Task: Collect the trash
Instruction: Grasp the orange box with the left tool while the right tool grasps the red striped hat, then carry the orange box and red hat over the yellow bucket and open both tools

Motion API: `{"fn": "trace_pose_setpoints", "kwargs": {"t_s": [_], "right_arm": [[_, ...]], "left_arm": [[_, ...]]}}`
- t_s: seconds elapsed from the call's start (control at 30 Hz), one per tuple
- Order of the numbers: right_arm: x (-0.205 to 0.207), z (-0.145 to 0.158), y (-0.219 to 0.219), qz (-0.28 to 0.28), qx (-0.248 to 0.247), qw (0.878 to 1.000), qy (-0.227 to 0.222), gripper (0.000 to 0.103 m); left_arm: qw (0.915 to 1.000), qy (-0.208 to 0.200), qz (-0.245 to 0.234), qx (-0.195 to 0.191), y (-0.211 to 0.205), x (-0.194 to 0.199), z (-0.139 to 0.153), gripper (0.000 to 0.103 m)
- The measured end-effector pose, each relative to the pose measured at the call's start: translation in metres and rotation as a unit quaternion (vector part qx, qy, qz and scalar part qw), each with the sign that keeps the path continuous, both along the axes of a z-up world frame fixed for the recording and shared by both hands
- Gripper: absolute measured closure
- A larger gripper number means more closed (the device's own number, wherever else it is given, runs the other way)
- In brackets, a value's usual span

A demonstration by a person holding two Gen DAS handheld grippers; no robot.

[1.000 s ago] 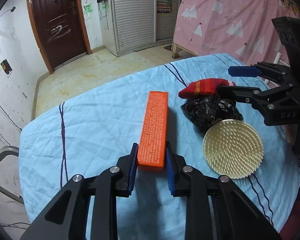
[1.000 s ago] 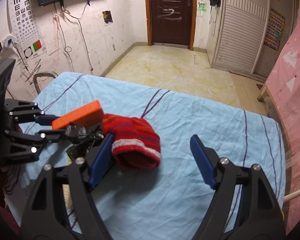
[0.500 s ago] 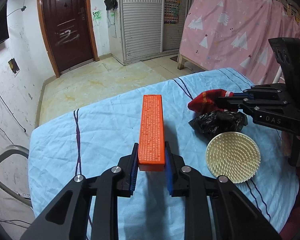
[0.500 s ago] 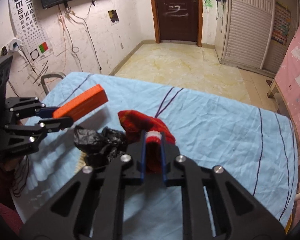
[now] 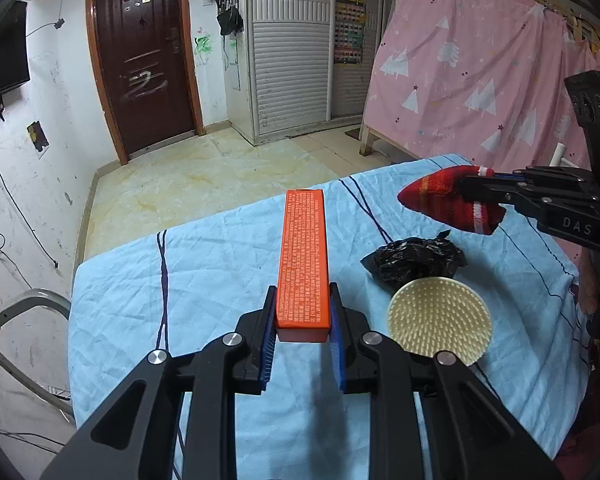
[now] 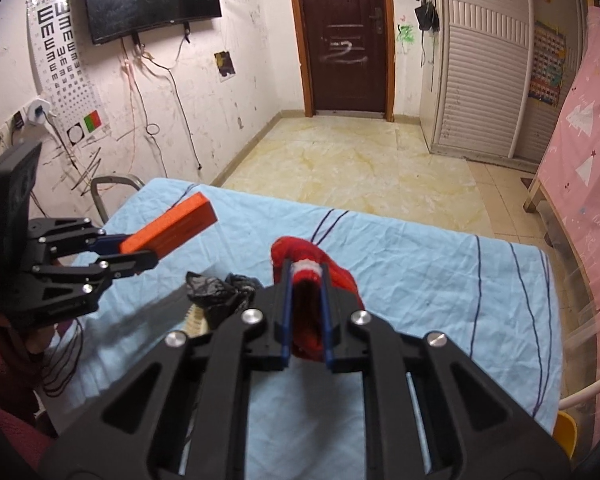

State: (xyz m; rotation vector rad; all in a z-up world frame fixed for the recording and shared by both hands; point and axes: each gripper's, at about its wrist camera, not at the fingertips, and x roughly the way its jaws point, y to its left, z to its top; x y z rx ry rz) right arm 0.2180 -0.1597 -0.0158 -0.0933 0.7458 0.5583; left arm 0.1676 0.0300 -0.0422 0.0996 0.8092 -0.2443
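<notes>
My left gripper [image 5: 302, 322] is shut on the near end of a long orange box [image 5: 303, 256], which is held above the blue tablecloth [image 5: 204, 280] and points away from me. The right wrist view shows the same orange box [image 6: 172, 230] in the left gripper [image 6: 134, 250] at the left. My right gripper [image 6: 306, 280] is shut on a red knitted sock [image 6: 332, 276] with a white stripe, lifted off the cloth. From the left wrist, the red sock [image 5: 440, 200] hangs in the right gripper [image 5: 480, 186] at the right.
A crumpled black plastic bag [image 5: 416, 262] and a round cream bristle brush [image 5: 440, 320] lie on the cloth right of the box. The bag [image 6: 216, 292] shows below the sock. A metal chair frame [image 5: 16, 320] stands off the table's left edge. Beyond lie tiled floor and a pink curtain [image 5: 480, 80].
The right gripper closed on the red sock and lifted it off the cloth. The left gripper raised the orange box clear of the table.
</notes>
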Motion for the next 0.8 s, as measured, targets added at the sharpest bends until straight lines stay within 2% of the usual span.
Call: {"fn": "trace_pose_setpoints", "kwargs": {"t_s": [0.37,0.8], "right_arm": [[-0.029,0.022,-0.045,-0.021,0.027,0.999,-0.032,0.092],[-0.066,0.032,-0.132,-0.080,0.063,0.993,-0.062,0.092]], "left_arm": [[0.9996,-0.028,-0.006,0.007,-0.030,-0.022,0.032,0.088],[0.9951,-0.063,-0.071,0.026,-0.127,-0.047,0.065,0.088]]}}
